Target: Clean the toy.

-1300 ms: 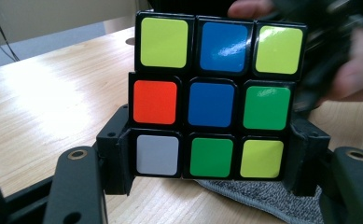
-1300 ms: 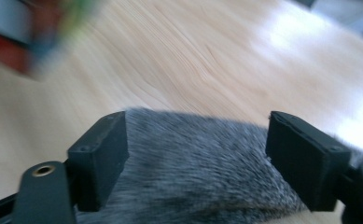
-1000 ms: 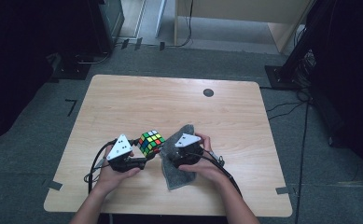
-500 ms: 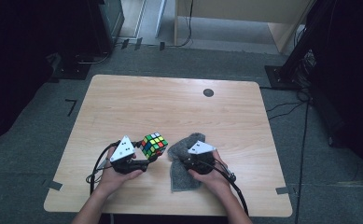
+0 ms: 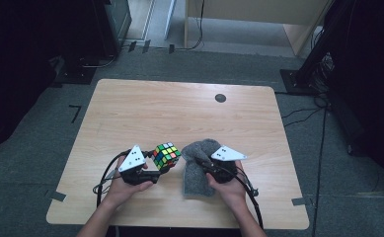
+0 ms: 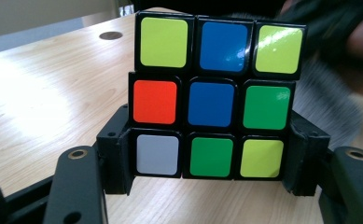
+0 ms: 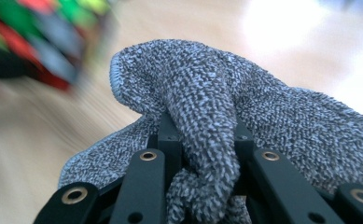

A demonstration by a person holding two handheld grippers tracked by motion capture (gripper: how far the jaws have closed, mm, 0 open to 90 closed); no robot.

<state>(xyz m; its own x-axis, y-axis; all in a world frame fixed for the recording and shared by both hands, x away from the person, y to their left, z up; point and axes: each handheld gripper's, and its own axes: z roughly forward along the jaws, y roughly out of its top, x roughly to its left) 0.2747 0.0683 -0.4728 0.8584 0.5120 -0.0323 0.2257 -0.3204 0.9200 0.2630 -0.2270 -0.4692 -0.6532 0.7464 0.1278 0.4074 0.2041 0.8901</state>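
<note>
A scrambled colour cube [image 5: 166, 155] [image 6: 212, 95] is held just above the wooden table [image 5: 179, 108] near its front edge. My left gripper [image 5: 157, 170] [image 6: 209, 161] is shut on it, the jaws pressing its bottom row from both sides. Right of the cube lies a grey knitted cloth [image 5: 198, 165] [image 7: 226, 107]. My right gripper [image 5: 204, 160] [image 7: 207, 140] has just been closing and is now shut on a bunched fold of that cloth, lifting it. The cube [image 7: 34, 37] shows as a blur in the right gripper view, at upper left.
A dark round hole [image 5: 220, 98] sits in the table's far right part. Cables trail from both grippers toward the front edge. Dark furniture and stands surround the table on the floor.
My right gripper has shifted right and up and its jaws have pinched the cloth, pulling it into a bunch. The left gripper and cube have stayed put.
</note>
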